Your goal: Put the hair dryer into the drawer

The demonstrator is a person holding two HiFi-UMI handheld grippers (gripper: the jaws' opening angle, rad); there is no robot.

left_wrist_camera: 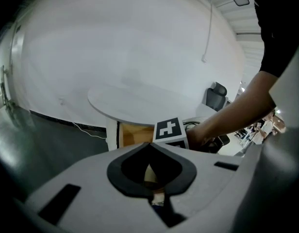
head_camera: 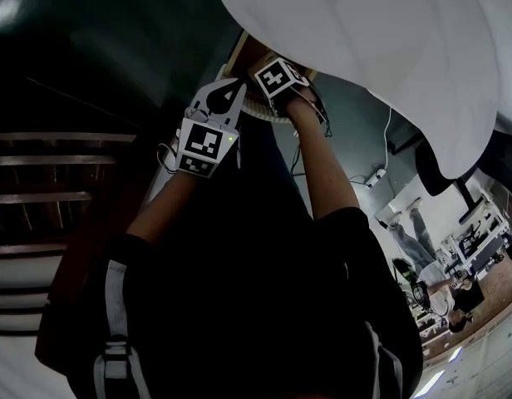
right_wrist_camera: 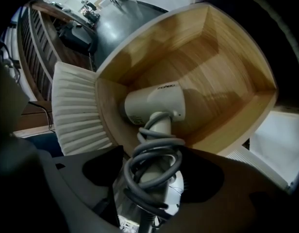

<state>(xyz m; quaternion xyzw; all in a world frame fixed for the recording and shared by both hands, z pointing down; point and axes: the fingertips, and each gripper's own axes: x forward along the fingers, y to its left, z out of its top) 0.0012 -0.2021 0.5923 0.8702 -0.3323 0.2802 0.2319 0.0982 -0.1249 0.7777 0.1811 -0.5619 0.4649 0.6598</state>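
Note:
A white hair dryer [right_wrist_camera: 154, 103] lies with its head inside the open wooden drawer [right_wrist_camera: 222, 62]. A grey cord [right_wrist_camera: 152, 164] is coiled round its handle. The handle runs back between the jaws of my right gripper [right_wrist_camera: 157, 174], which stand wide and look open around it. In the head view the right gripper [head_camera: 281, 86] reaches into the drawer [head_camera: 252, 52] under the white round table [head_camera: 364, 32]. My left gripper [head_camera: 227, 98] hovers just left of it, jaws shut on nothing. From the left gripper [left_wrist_camera: 152, 171] I see the drawer [left_wrist_camera: 135, 135] and the right gripper's marker cube [left_wrist_camera: 169, 130].
The round table top [left_wrist_camera: 135, 106] overhangs the drawer. A white ribbed panel [right_wrist_camera: 76, 110] flanks the drawer's left side. An office chair [left_wrist_camera: 215, 93] stands beyond the table, a cable [left_wrist_camera: 86, 130] lies on the grey floor, and dark wooden slats [head_camera: 56, 181] run at the left.

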